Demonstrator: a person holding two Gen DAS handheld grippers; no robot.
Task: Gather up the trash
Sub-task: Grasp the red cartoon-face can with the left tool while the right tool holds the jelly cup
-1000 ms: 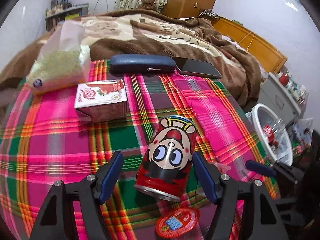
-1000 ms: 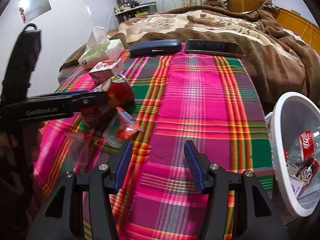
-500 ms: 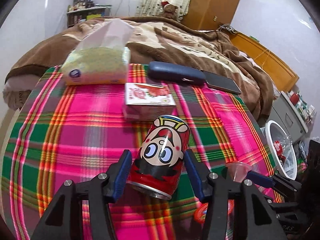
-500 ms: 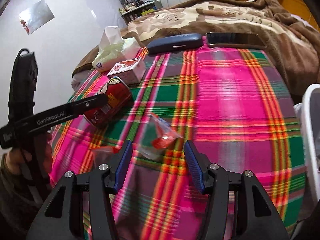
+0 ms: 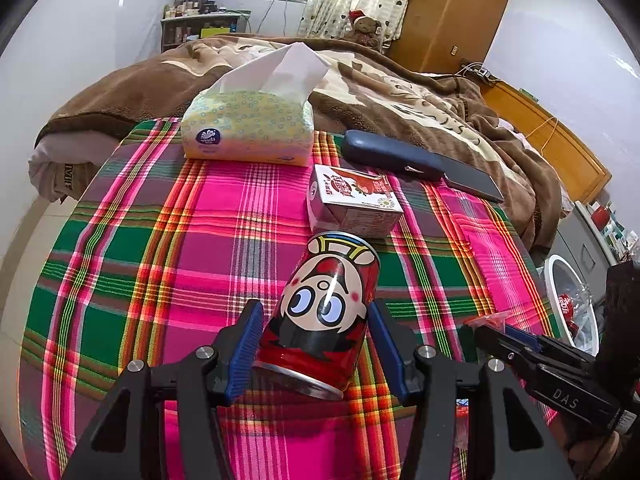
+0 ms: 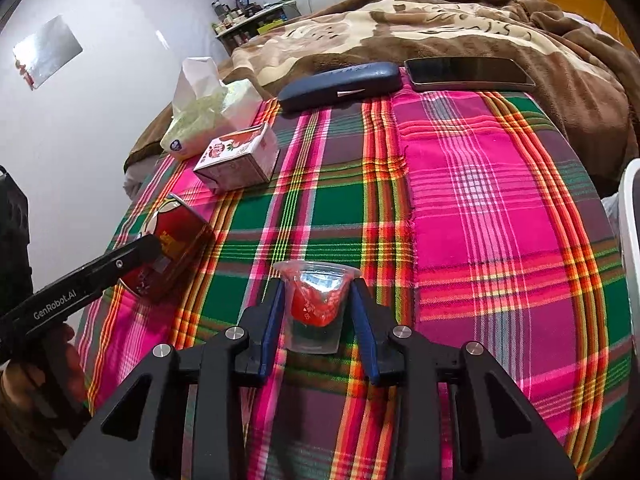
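Now the left tool (image 5: 316, 344) pinches a can (image 5: 324, 312) lying on the plaid cloth (image 5: 160, 240) (cartoon face up); the right tool (image 6: 318, 312) is closing around a cup (image 6: 316, 300).

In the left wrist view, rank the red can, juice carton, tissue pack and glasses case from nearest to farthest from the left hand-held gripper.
1. Red can: lying between the fingers of the left hand-held gripper.
2. Juice carton: just beyond the can's far end.
3. Tissue pack and glasses case: both at the far edge of the cloth, pack left, case right; too close to call.
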